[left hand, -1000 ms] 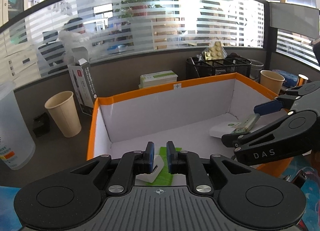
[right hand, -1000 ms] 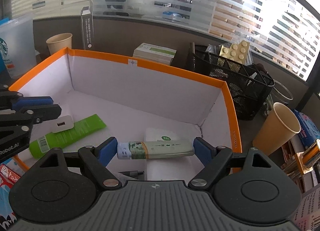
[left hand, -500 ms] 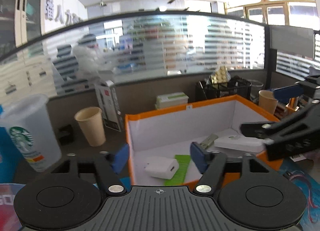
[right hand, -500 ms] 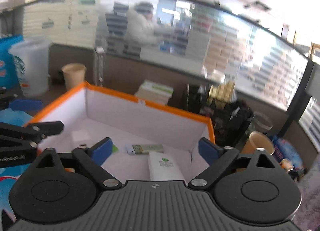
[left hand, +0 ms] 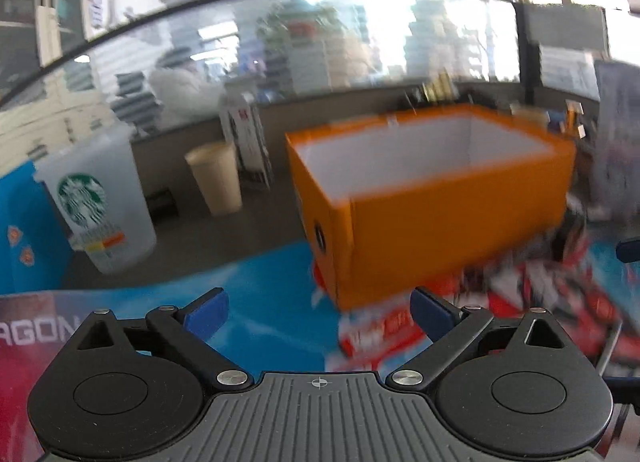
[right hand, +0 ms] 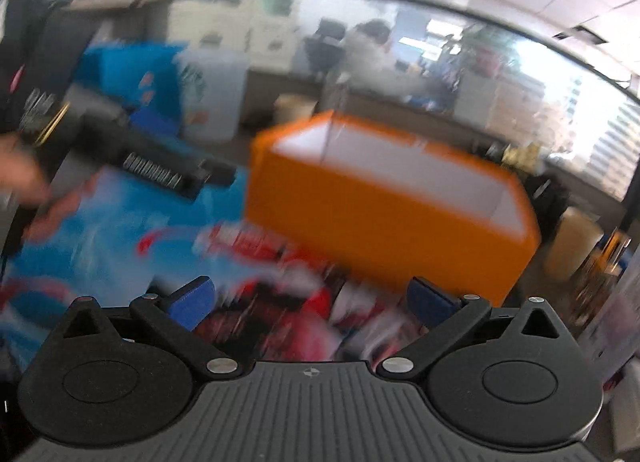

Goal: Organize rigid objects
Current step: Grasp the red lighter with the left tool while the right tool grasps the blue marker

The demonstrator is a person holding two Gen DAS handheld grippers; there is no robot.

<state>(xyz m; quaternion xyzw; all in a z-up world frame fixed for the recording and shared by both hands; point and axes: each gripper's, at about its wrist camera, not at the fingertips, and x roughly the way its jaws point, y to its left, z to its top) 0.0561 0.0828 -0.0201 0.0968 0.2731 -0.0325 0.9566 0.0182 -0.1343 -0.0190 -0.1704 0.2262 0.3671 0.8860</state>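
Note:
The orange box (left hand: 448, 217) with a white inside stands on the desk ahead of both grippers; it also shows in the right wrist view (right hand: 384, 217). From this low angle its contents are hidden. My left gripper (left hand: 318, 312) is open and empty, held low over the blue mat in front of the box. My right gripper (right hand: 308, 300) is open and empty, also in front of the box. The left gripper's body (right hand: 160, 165) shows at the left of the right wrist view. Both views are blurred by motion.
A clear Starbucks cup (left hand: 96, 201) and a paper cup (left hand: 218, 177) stand left of the box. A blue and red printed mat (left hand: 264, 302) covers the desk near me. Another paper cup (right hand: 572, 242) stands right of the box. A glass partition runs behind.
Both grippers have let go of their items inside the box, opened, and pulled back and down out of it. The box now sits farther ahead and its inside floor is out of sight.

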